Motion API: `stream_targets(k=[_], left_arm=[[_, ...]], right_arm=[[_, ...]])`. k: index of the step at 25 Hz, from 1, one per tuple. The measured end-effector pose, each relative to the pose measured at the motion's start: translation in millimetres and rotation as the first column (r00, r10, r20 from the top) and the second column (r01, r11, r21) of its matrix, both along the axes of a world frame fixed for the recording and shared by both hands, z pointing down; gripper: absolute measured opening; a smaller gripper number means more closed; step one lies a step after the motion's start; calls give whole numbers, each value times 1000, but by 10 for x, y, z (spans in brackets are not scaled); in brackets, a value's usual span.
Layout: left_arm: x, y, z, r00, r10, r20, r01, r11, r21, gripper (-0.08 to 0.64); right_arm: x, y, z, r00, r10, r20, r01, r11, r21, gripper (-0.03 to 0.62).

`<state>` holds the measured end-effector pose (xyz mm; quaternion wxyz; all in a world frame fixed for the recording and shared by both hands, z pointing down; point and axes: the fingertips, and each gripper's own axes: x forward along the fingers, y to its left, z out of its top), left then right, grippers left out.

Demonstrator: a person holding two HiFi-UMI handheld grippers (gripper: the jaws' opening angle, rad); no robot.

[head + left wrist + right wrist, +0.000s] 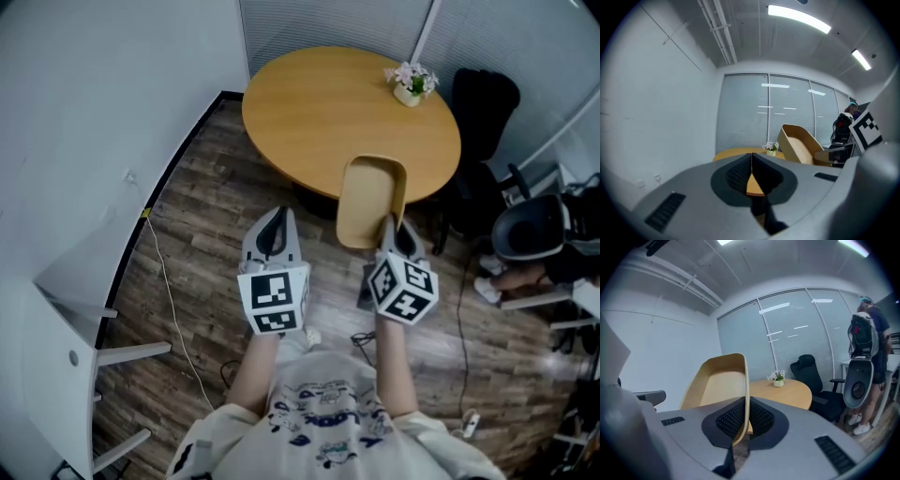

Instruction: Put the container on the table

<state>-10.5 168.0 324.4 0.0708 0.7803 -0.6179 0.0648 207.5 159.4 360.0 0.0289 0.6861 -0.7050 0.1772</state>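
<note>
- Over the near edge of the round light-wood table (328,112), the pale tan, oblong, shallow container (370,202) hung in the air, steeply tipped.
- The right gripper (389,228) pinched only its thin rim at one end, so I judged it could pivot or slip while being lowered.
- The left gripper (274,230), jaws pressed together on nothing, gave no support.
- Set down at the very edge, it might topple off.
- Pushed far across, it could knock the small white pot of pale flowers (411,84).

Container (370,202): smooth matt pale wood. Table (328,112): smooth wood top, slight sheen. Floor (206,211): grained wood planks.
</note>
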Motion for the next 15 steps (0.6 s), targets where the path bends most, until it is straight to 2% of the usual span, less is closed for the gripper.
stream_targets(k=[8,15], left_arm=[[-16,-237,96,1000,-21,3,21,1000,-19,6],[32,-710,111,1000,0,3,0,1000,-17,6]], right_arm=[[-65,-245,119,999,-35,4,36,999,-25,9],[-72,-704,156,999,-32,7,32,999,-29,9]])
